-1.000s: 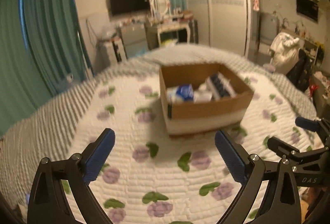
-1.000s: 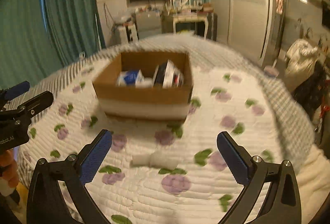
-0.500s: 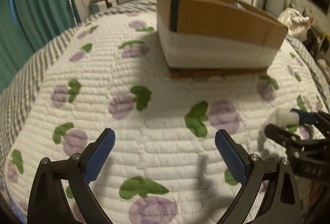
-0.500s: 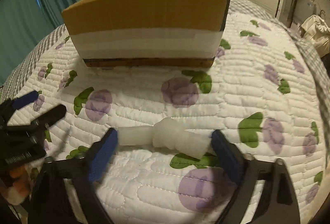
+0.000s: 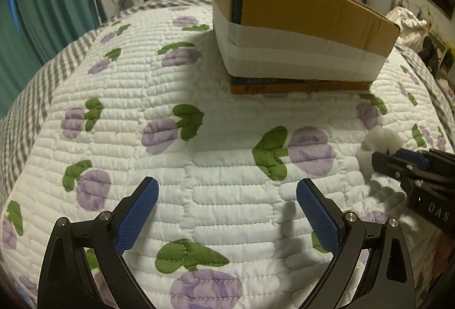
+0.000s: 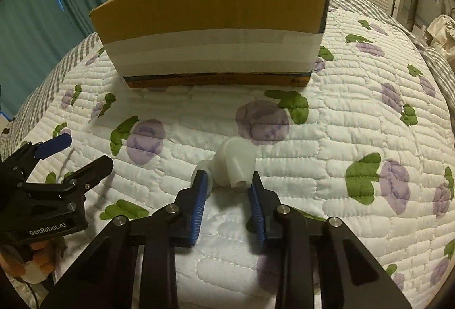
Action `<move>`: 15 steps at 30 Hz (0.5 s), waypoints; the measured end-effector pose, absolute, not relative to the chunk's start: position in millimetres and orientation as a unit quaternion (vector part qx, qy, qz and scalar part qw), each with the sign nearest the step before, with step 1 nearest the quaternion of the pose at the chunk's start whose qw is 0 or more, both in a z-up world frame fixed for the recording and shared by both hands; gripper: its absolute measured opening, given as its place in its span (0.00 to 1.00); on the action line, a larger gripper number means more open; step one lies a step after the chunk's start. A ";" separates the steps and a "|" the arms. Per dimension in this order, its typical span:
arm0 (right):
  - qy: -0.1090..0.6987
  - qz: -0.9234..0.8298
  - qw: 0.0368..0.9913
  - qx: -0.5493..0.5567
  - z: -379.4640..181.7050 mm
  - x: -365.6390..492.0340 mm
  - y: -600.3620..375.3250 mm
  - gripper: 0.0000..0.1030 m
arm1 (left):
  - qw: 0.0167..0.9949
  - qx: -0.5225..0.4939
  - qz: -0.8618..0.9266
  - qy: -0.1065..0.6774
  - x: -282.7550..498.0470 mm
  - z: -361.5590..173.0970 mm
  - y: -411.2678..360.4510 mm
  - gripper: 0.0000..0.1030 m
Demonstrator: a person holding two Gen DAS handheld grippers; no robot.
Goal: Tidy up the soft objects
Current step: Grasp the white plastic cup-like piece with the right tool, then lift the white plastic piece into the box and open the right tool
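Quilt [image 5: 227, 166]: white, stitched in rows, printed with purple flowers and green leaves; it spreads under and ahead of both tongs, with a grey checked border at its far edges.
Cardboard box [image 6: 213, 24]: brown, with a broad white band round its lower half; it stands on the quilt well ahead of both tongs, straight in front of the right tongs and ahead and a little to the right of the left tongs. Its inside is hidden from both views.
Left tongs [image 5: 227, 215]: jaws spread wide, blue pads well apart, nothing between them, only bare quilt. In the right wrist view they sit low to the left of the right tongs [image 6: 75, 155], close over the quilt.
Right tongs [image 6: 227, 186]: jaws drawn in close on either side of the white soft roll, blue pads [image 6: 199, 201] touching or nearly touching its near end. Whether the grip is firm cannot be told.
White soft roll [image 6: 234, 164]: a pale, twisted bundle between the right tongs' tips, its far end pointing towards the box. From the left tongs it shows off to the right [image 5: 379, 142], just beyond the right tongs' tips.
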State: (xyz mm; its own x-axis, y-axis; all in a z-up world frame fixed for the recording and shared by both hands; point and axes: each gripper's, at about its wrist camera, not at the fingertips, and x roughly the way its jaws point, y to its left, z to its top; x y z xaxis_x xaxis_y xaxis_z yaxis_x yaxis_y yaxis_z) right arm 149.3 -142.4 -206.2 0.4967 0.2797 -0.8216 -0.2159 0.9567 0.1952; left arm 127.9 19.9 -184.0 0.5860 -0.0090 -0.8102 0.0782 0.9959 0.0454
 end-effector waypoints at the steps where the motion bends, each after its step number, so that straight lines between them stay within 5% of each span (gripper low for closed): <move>1: 0.483 0.147 0.862 0.036 -205.6 152.7 -142.1 0.28 | 0.890 0.037 -0.024 0.455 128.3 -184.1 20.3 0.96; 9: 0.501 0.144 0.851 0.061 -215.0 179.6 -142.3 0.32 | 0.889 0.040 -0.026 0.456 132.2 -185.2 19.1 0.96; 15: 0.473 0.144 0.868 0.046 -203.8 164.5 -140.9 0.25 | 0.892 0.042 -0.026 0.450 131.2 -179.3 21.0 0.96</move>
State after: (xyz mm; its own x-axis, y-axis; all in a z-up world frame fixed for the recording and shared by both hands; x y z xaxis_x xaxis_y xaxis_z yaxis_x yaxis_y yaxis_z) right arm 164.5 -140.9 -203.8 0.5102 0.2944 -0.8081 -0.2067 0.9540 0.2171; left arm 131.2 21.0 -179.3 0.5937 -0.0082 -0.8046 0.0841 0.9951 0.0519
